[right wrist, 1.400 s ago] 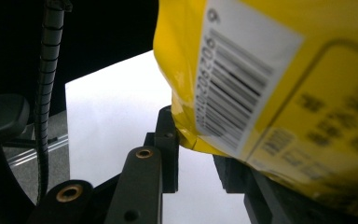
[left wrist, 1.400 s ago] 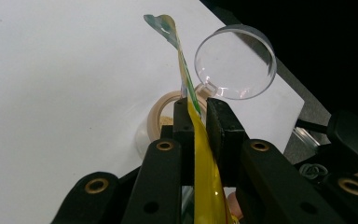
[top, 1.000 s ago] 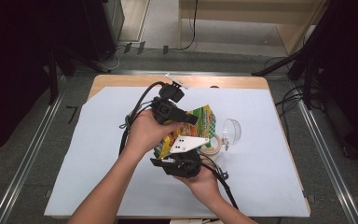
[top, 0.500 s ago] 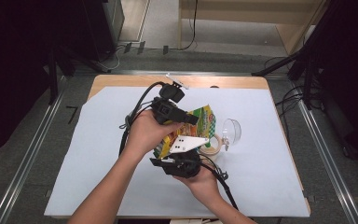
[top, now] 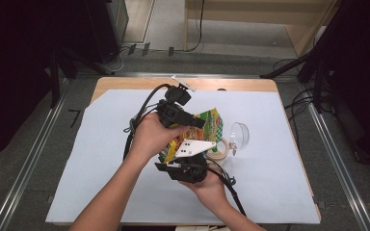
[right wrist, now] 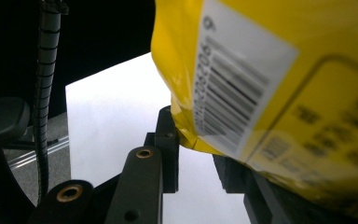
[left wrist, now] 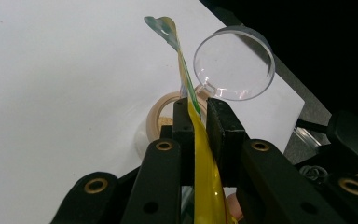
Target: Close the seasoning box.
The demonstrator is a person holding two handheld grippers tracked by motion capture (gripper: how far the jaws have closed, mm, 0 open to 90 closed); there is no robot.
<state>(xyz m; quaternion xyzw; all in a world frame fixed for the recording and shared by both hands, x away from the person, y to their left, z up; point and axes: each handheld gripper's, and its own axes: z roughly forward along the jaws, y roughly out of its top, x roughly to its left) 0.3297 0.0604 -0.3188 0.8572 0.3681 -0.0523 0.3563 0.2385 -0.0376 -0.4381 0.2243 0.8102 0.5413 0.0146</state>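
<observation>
1. Left gripper (left wrist: 198, 109): two black jaws are rising from the bottom edge and pinching a thin packet edge.
2. Yellow-green packet (left wrist: 204, 163): it is standing edge-on between the jaws, its tip curling upward.
3. Clear round lid (left wrist: 234, 63): it is lying just beyond the jaw tips.
4. Tape roll (left wrist: 161, 116): it is resting on the white sheet (left wrist: 65, 84).

The table (top: 270, 192) is seen from above and in front in the high view. The yellow packet (left wrist: 204, 177) is viewed edge-on, close, along the left gripper (left wrist: 199, 112); the right gripper view, perhaps nearer, is pressed against its barcode (right wrist: 235, 88).
</observation>
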